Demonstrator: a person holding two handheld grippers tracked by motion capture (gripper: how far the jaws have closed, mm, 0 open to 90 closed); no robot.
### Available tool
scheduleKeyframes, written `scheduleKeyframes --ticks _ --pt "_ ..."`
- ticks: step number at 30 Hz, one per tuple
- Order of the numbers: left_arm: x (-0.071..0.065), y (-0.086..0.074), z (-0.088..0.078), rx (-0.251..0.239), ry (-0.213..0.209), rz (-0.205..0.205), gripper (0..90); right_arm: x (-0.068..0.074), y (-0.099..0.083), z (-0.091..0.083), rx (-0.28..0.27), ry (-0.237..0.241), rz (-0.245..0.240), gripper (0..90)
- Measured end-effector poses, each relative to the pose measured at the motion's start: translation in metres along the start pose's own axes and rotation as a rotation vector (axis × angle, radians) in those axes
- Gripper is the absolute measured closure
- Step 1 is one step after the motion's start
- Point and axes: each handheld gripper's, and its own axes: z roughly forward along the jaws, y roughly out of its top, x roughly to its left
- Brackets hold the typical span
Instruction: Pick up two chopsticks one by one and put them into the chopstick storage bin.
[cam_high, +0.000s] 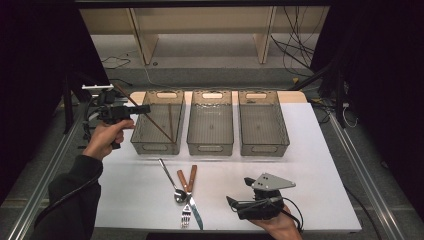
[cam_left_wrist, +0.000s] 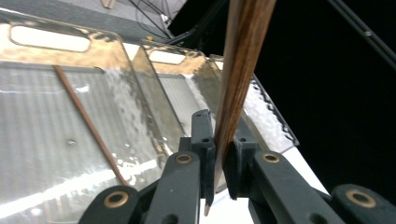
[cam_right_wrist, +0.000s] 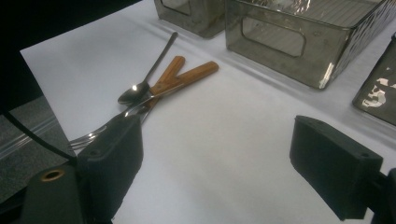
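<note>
Jaws of left gripper (cam_left_wrist: 218, 163) clamp a chopstick (cam_left_wrist: 240, 79) (right gripper (cam_right_wrist: 215, 158) gapes).

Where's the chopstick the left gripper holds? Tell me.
In the high view, the chopstick slants over the left bin, clamped in the left gripper at the table's far left.

White table (cam_high: 310, 165): bins (cam_high: 210, 130), cutlery (cam_high: 184, 192)

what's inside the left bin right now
One brown chopstick lies flat on the floor of the left bin. A second chopstick, held in the left gripper, slants down into it. The tinted walls blur its lower tip, so contact is unclear.
</note>
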Motion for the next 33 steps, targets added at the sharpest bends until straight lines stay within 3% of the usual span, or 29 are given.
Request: scheduleKeyframes --ticks 7,13,20,33 --pt "0.009 0.012 0.006 -0.006 0.065 -0.001 83.6 -0.001 -0.002 -0.001 -0.01 -0.003 0.001 17.3" --pt "0.018 0.01 0.019 0.014 0.115 -0.011 83.7 0.0 -0.002 -0.001 -0.006 0.0 0.004 17.3" --pt "0.024 0.006 0.035 0.04 0.141 -0.021 83.6 0.0 -0.003 0.001 0.002 0.003 0.002 17.3" --pt "0.021 0.003 0.06 0.13 0.166 0.006 83.5 0.0 -0.004 0.001 0.006 0.011 0.003 17.5"
